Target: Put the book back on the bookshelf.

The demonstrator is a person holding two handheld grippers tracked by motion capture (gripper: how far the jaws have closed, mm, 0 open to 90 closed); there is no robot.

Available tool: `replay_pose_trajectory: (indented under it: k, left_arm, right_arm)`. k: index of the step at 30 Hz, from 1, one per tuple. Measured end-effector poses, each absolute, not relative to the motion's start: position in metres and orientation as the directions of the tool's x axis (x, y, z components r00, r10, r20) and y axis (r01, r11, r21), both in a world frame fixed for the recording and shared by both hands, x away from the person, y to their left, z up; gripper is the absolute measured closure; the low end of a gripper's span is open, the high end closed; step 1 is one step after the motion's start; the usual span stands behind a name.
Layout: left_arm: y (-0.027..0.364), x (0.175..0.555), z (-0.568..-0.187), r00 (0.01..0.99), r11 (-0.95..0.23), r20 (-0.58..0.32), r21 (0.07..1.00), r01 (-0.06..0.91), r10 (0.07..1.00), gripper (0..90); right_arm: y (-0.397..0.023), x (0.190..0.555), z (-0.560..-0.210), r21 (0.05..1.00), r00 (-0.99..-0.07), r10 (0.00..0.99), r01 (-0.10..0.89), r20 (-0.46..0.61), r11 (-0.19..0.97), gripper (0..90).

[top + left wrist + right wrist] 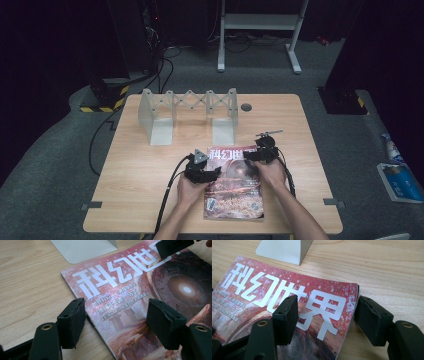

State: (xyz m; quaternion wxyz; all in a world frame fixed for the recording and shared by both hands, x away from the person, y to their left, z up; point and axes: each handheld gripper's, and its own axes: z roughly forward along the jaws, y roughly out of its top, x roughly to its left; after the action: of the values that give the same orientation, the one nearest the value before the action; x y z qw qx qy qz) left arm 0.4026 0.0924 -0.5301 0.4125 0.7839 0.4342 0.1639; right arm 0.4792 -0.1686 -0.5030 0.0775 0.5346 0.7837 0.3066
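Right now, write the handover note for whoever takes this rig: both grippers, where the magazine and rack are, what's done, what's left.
Left gripper: jaws open, straddling the magazine's left edge near the top corner, one jaw over the table, one over the cover. No grip.
Right gripper: jaws open, straddling the right edge near the top corner. No grip.
Magazine: flat, cover up, at the table's near edge between the hands.
Expanding book rack: standing at the table's far side with its slots vacant.
Done: both grippers lined up on the top corners.
Left: probably close on the edges, lift, and stand the magazine in the rack.
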Motion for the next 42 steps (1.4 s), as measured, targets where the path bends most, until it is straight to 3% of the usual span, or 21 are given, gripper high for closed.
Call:
replay_pose_trajectory:
  k: [13, 28, 42]
  left_arm:
    - [0.09, 0.401, -0.531, 0.556, -0.275, -0.095, 0.792, 0.544, 0.826, 31.6]
    - [0.09, 0.4, -0.531, 0.552, -0.273, -0.091, 0.795, 0.541, 0.829, 31.8]
    - [0.09, 0.4, -0.531, 0.553, -0.275, -0.087, 0.797, 0.538, 0.828, 31.9]
  right_arm:
    - [-0.175, 0.477, -0.497, 0.572, -0.408, 0.875, 0.795, 0.259, 0.201, 42.1]
    - [-0.181, 0.472, -0.495, 0.57, -0.422, 0.834, 0.805, 0.354, 0.166, 42.8]
    - [-0.175, 0.465, -0.497, 0.563, -0.463, 0.824, 0.795, 0.326, 0.223, 44.8]
